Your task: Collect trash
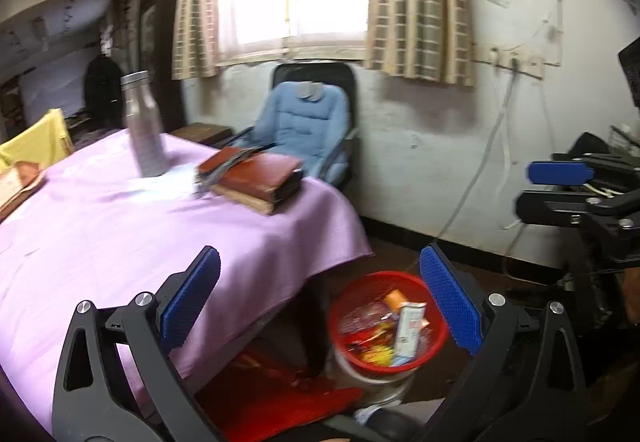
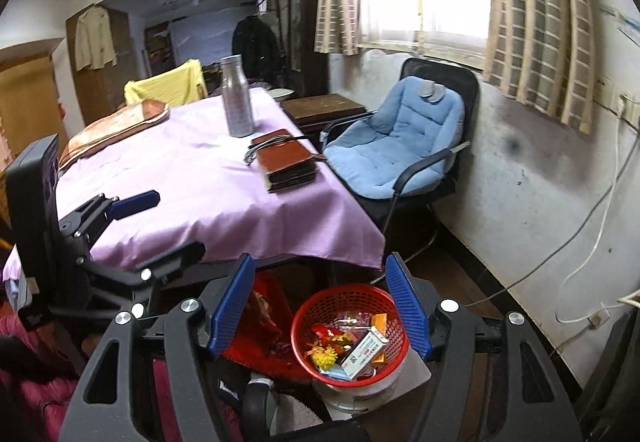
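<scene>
A red mesh basket point(image 1: 432, 342) point(image 2: 340, 298) stands on a white bucket on the floor by the table's corner. It holds wrappers and a white carton point(image 1: 408, 334) point(image 2: 364, 352). My left gripper point(image 1: 320, 298) is open and empty, above the table's edge and the basket. My right gripper point(image 2: 322, 306) is open and empty, directly over the basket. The right gripper also shows at the right edge of the left wrist view point(image 1: 560, 193); the left gripper shows at the left of the right wrist view point(image 2: 160, 222).
The table has a purple cloth point(image 2: 208, 201) with a steel bottle point(image 2: 238, 101), stacked brown books point(image 2: 288, 165) and a flat package point(image 2: 116, 129). A chair with a blue cushion point(image 2: 404, 141) stands by the wall. Cables point(image 2: 580, 242) trail along the wall. A red cloth point(image 1: 276, 398) lies under the table.
</scene>
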